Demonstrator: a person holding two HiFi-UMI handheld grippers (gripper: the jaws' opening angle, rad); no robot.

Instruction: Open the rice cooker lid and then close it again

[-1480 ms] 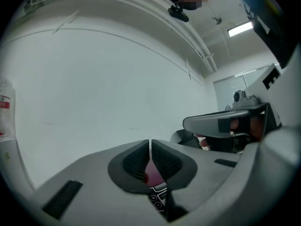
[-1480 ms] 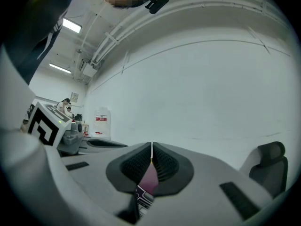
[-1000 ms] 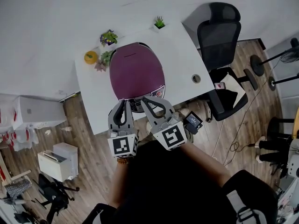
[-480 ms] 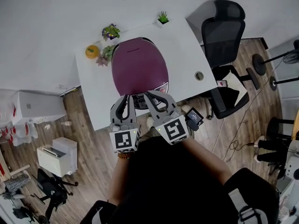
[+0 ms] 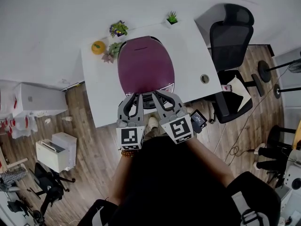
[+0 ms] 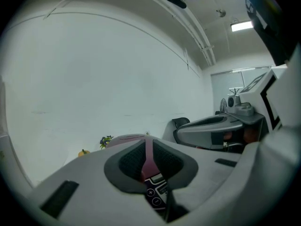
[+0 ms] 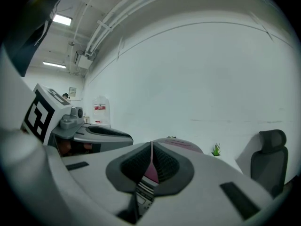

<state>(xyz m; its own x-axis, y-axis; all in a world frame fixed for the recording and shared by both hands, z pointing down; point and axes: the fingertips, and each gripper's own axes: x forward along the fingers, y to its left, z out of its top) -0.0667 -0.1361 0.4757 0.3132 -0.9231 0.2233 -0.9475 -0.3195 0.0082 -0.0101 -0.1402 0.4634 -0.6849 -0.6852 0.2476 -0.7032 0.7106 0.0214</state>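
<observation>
The rice cooker (image 5: 146,65) stands on the white table (image 5: 101,102) with its purple lid down. Its control panel (image 5: 149,101) faces me at the near edge. My left gripper (image 5: 135,96) and right gripper (image 5: 157,94) hover side by side just before that panel, touching nothing. In the left gripper view, the left gripper (image 6: 146,160) is shut with nothing in it, and the cooker (image 6: 126,139) and panel buttons (image 6: 157,195) show beyond. In the right gripper view, the right gripper (image 7: 150,163) is also shut and empty, with the cooker (image 7: 181,144) ahead.
Behind the cooker are small potted plants (image 5: 118,28) (image 5: 172,17) and an orange fruit (image 5: 98,46). A cable hole (image 5: 204,78) marks the table's right side. A black office chair (image 5: 229,36) stands to the right, and boxes (image 5: 52,154) sit on the wooden floor at left.
Both grippers have come down a little toward the cooker's front panel, still side by side. The lid stays down and the jaws stay shut.
</observation>
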